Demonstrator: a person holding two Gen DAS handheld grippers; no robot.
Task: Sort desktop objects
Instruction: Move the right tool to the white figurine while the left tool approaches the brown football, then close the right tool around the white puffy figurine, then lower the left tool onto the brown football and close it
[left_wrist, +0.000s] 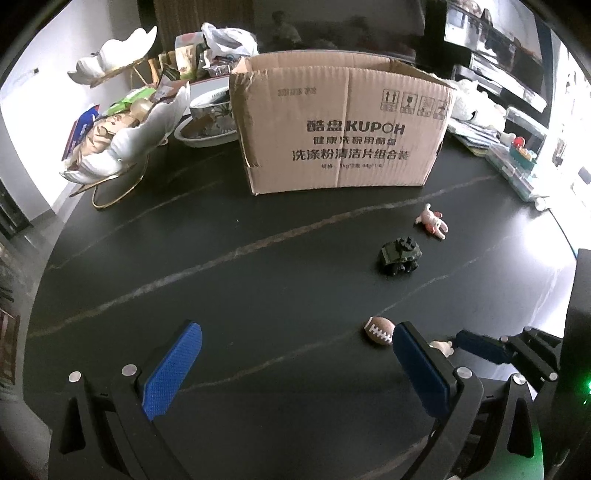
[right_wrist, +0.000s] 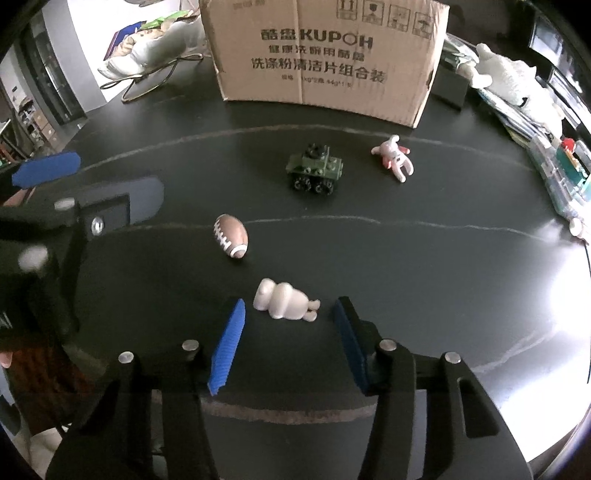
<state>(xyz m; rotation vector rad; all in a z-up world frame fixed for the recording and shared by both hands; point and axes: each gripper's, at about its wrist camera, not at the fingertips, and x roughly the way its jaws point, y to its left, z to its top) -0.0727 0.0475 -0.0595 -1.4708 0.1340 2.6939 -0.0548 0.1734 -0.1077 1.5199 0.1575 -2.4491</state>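
On the dark table a white figurine lies on its side between the blue pads of my right gripper. The pads stand a little clear of it on both sides, so this gripper is open. A small brown football lies just beyond, then a green toy tank and a pink-and-white rabbit figure. An open cardboard box stands at the back. My left gripper hovers wide open and empty, with the football by its right finger.
White shell-shaped dishes full of snacks and a patterned bowl stand at the back left. Plastic cases and a white plush line the right edge. The table's rim curves close on the right.
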